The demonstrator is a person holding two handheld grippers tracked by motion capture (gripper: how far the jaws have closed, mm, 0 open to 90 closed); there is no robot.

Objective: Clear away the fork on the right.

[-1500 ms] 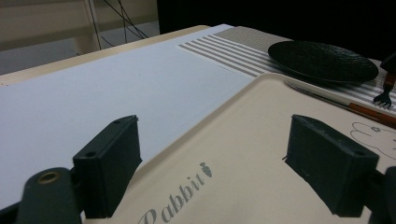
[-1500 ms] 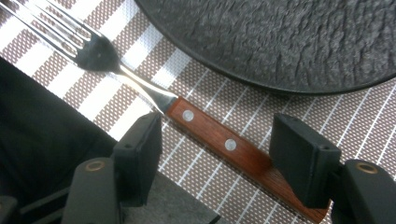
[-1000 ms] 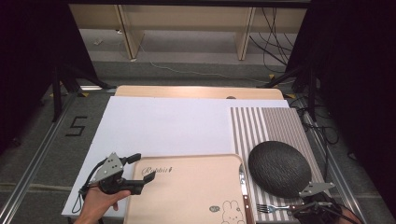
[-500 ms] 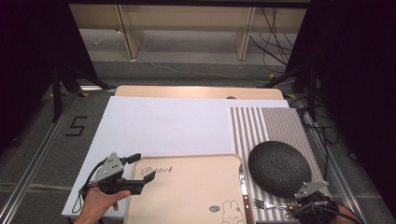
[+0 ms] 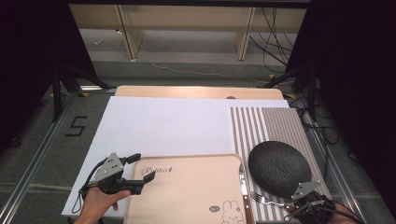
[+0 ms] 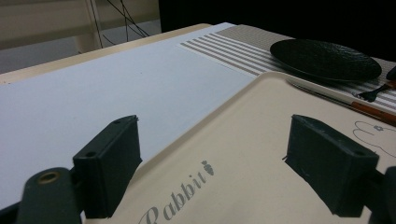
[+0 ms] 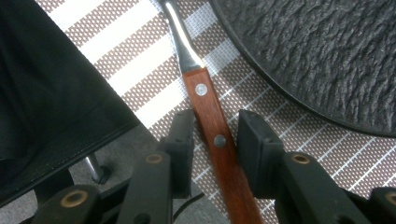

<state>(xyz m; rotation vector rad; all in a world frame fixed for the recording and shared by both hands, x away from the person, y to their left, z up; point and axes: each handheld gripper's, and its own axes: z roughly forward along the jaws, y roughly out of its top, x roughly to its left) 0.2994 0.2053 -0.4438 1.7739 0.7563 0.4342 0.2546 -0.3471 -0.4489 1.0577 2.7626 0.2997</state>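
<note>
A fork (image 7: 210, 121) with a wooden handle lies on the striped placemat (image 5: 266, 126), its tines (image 5: 257, 196) pointing at the tray. My right gripper (image 7: 215, 135) is shut on the fork's handle at the mat's near edge (image 5: 295, 208). Just beyond it sits a black textured plate (image 5: 279, 168). My left gripper (image 5: 139, 170) is open, and its jaws (image 6: 212, 172) straddle the far left corner of the beige "Rabbit" tray (image 5: 187, 186). Nothing is between the left fingers except the tray's rim.
A knife (image 5: 243, 186) with a reddish handle lies along the tray's right rim. A white sheet (image 5: 163, 126) covers the table beyond the tray. Dark fabric (image 7: 51, 93) hangs past the table's near right edge. Black curtains flank the table.
My right gripper has shifted left and slightly nearer, and the fork has swung with it. The left gripper and the tray have stayed put.
</note>
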